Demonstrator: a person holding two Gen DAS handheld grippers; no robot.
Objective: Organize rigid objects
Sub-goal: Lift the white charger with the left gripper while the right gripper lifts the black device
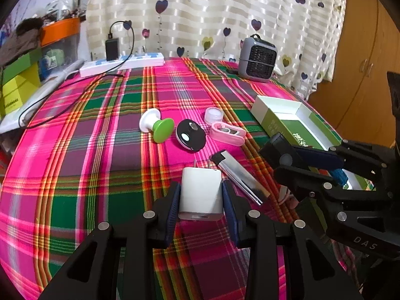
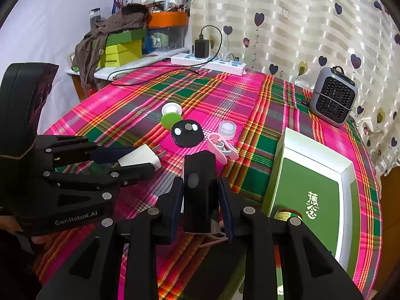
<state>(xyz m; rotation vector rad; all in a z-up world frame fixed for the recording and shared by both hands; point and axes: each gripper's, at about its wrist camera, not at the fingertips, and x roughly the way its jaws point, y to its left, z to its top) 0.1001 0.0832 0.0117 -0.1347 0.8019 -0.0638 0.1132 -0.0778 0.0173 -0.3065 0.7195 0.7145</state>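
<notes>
I observe the pink-and-green plaid tabletop (image 1: 100,125) carrying the open white-and-green cardboard box (image 2: 312,187), which bears Chinese characters. My right tongs (image 2: 201,200) grip a black rectangular device (image 2: 200,190) beside that box. My left tongs (image 1: 201,195), marked "GenRobot.AI", clamp a white plug charger (image 1: 201,192). Still loose, I judge: black round disc (image 1: 190,135), silver lighter (image 1: 237,175), pink clip (image 1: 226,132).

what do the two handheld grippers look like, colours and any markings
Both are black plastic with angular cut-out finger arms, round silver bolt heads and dark blue ribbed pads. The left gripper reads "GenRobot.AI" in pale letters on its side; the right gripper shows "DAS". No cables are visible.
</notes>
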